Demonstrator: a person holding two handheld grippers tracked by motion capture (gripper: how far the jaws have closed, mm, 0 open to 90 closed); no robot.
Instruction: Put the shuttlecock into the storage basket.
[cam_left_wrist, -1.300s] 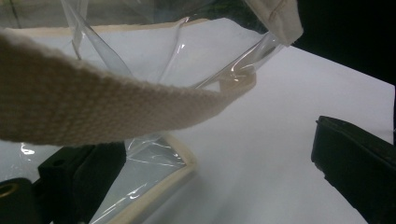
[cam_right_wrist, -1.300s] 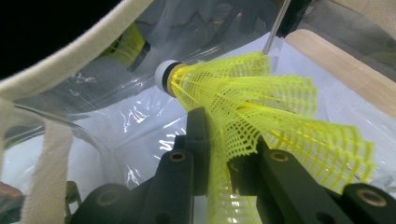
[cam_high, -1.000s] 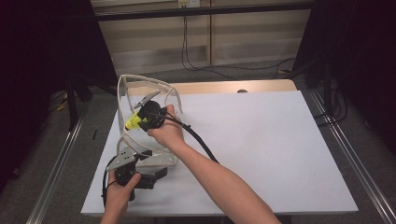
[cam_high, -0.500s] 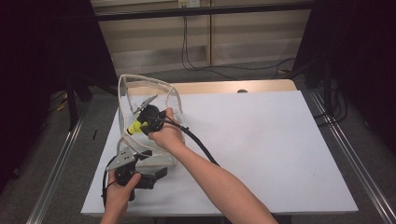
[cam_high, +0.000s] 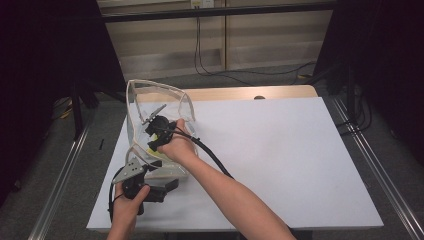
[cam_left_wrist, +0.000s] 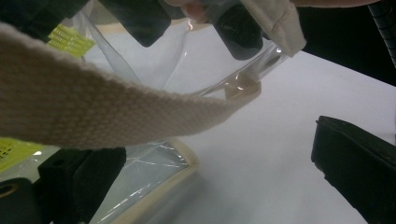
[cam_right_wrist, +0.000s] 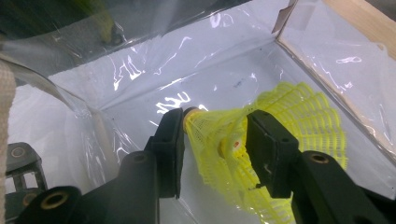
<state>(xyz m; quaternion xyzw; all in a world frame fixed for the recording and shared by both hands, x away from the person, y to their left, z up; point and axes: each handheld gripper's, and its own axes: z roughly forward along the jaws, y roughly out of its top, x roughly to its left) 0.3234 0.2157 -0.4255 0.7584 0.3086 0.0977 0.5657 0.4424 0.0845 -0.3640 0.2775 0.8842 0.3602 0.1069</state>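
Note:
A clear plastic bag (cam_high: 150, 100) with cream trim stands open at the left of the white table (cam_high: 280, 160). My right gripper (cam_high: 156, 134) reaches down into it and is shut on a yellow plastic shuttlecock (cam_high: 159, 146). In the right gripper view the jaws of the right gripper (cam_right_wrist: 219, 144) squeeze the shuttlecock (cam_right_wrist: 299, 121) just above the bag's clear bottom (cam_right_wrist: 210, 60). My left gripper (cam_high: 167, 187) lies at the bag's near edge, held by a hand. In the left gripper view the left gripper (cam_left_wrist: 215, 154) is open, with the bag's cream rim (cam_left_wrist: 182, 163) beside its left jaw and a woven strap (cam_left_wrist: 93, 107) crossing in front.
Right of the bag the white table stretches bare to its far edge. A wooden strip (cam_high: 235, 93) runs along the table's back edge. Metal rails (cam_high: 370, 165) flank the table, and cables (cam_high: 210, 60) hang behind it.
My right gripper has moved down and deeper into the bag with the shuttlecock. The left gripper has stayed at the bag's near edge.

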